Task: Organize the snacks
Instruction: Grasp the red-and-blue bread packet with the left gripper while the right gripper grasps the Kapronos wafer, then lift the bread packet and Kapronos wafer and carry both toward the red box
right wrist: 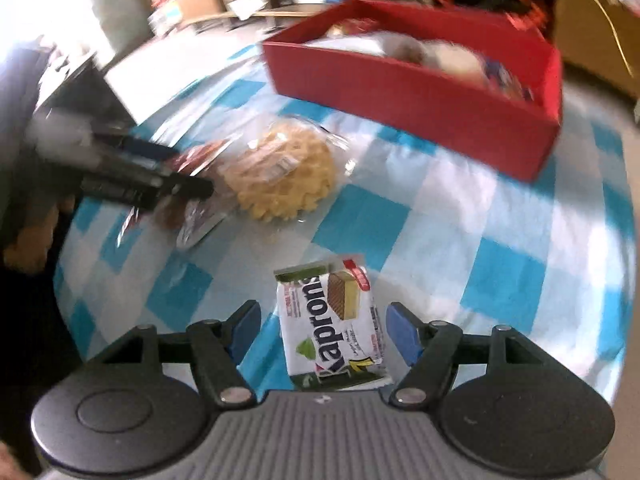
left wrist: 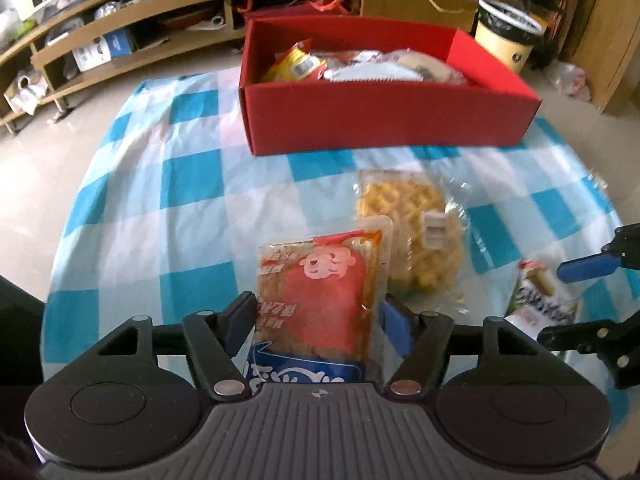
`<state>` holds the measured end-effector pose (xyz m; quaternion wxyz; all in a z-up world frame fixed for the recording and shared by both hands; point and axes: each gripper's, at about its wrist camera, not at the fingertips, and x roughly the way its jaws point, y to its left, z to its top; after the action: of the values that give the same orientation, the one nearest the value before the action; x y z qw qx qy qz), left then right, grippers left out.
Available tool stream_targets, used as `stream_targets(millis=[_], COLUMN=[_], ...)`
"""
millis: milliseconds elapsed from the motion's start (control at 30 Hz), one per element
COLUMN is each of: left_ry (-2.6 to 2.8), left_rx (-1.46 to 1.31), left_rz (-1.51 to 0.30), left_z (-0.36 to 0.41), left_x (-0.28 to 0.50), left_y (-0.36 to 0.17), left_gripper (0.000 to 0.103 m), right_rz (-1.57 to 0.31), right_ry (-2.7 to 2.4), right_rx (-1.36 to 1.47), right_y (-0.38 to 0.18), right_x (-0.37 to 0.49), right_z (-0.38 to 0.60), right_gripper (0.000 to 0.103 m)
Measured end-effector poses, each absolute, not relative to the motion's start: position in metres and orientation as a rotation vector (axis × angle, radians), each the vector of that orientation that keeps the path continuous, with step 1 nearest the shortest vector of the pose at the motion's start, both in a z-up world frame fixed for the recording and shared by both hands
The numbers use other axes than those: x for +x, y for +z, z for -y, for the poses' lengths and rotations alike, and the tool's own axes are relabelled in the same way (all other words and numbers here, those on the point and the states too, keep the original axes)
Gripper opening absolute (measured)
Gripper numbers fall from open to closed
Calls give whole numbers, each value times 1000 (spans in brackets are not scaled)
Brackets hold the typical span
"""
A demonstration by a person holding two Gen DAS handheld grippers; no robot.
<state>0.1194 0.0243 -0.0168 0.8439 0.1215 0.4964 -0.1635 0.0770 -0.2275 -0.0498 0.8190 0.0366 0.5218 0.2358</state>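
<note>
Both grippers sitting low over the table's near edge.
Left gripper [left wrist: 318, 316]: blue pads pressing both sides of a packet, clamped. Right gripper [right wrist: 324, 330]: jaws standing apart, straddling a packet without touching; in the left view it is reaching in from the right edge.

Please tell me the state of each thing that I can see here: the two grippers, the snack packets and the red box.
left gripper: closed on the red snack pouch.
right gripper: open around the wafer packet, not gripping.
waffle bag: sealed, lying on the checkered cloth.
red box: open, holding several snacks.
</note>
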Motion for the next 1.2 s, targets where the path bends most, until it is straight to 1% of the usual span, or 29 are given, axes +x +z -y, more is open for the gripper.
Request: stream_targets(millis=[67, 133, 200, 267, 300, 333, 367, 400, 467, 600, 667, 733, 767, 800, 833, 867, 900, 933, 967, 1000, 1067, 1200], left_ry=[-354, -358, -361, -360, -352, -346, -339, -327, -310, -294, -291, -301, -305, -302, -300, -311, -323, -331, -332, -320, -296, -266], left_rx=[295, 340, 367, 360, 348, 339, 328, 317, 288, 253, 272, 269, 261, 260, 260, 253, 240, 231, 223, 217, 211, 192], left_rz=[-1040, -1031, -1036, -1053, -1060, -1063, -1063, -1065, -1076, -1078, -1079, -1088, -1098, -1103, -1103, -1109, -1116, -1117, -1116, -1109, -1100, -1089], left_z=[-21, -18, -17, -20, -23, -25, -29, -32, -39, -43, -40, -37, -36, -35, -34, -33, -32, -32, -31, -30, -29, -31], left_x=[115, 111, 109, 109, 109, 110, 110, 110, 109, 107, 109, 114, 117, 118, 119, 118, 118, 117, 115, 113, 108, 100], left_y=[-19, -22, -25, -28, -28, -28, -27, -26, -26, -26, -28, -31, -32, -32, -32, -31, -29, -28, -26, -24, -20, -13], left_gripper=[79, 83, 83, 88, 89, 90, 91, 91, 91, 92, 98, 98, 97, 97, 93, 85, 81, 73, 68, 66, 59, 56], right_rz=[-1120, -1098, -1092, -1083, -1078, -1075, -1073, -1085, -1067, -1079, -1070, -1083, -1088, -1083, -1075, -1064, -1054, -1048, -1044, -1043, -1034, -1015], right_ry=[496, 511, 517, 533, 541, 545, 541, 520, 497, 482, 479, 487, 491, 477, 459, 445, 423, 408, 393, 390, 377, 344], right_rx=[76, 17, -35, -101, -131, -156, -175, -206, -249, -195, -226, -223, -221, -211, -205, -194, -177, -157, -140, -108, -98, -30], right_y=[-58, -60, -60, -61, -63, -64, -67, -72, -74, -74, -75, -74, -73, -72, -70, -68, -66, -65, -63, -63, -63, -62], right_x=[77, 71, 68, 65, 64, 63, 62, 61, 56, 61, 59, 62, 63, 63, 61, 61, 61, 60, 59, 58, 54, 47], right_z=[223, 215, 209, 202, 199, 195, 191, 187, 180, 186, 182, 183, 184, 186, 187, 190, 195, 201, 206, 212, 216, 226], right_gripper=[65, 71, 73, 78, 84, 92, 98, 101, 101, 101, 101, 101, 100, 93, 83, 76, 63, 54, 54, 54, 54, 54])
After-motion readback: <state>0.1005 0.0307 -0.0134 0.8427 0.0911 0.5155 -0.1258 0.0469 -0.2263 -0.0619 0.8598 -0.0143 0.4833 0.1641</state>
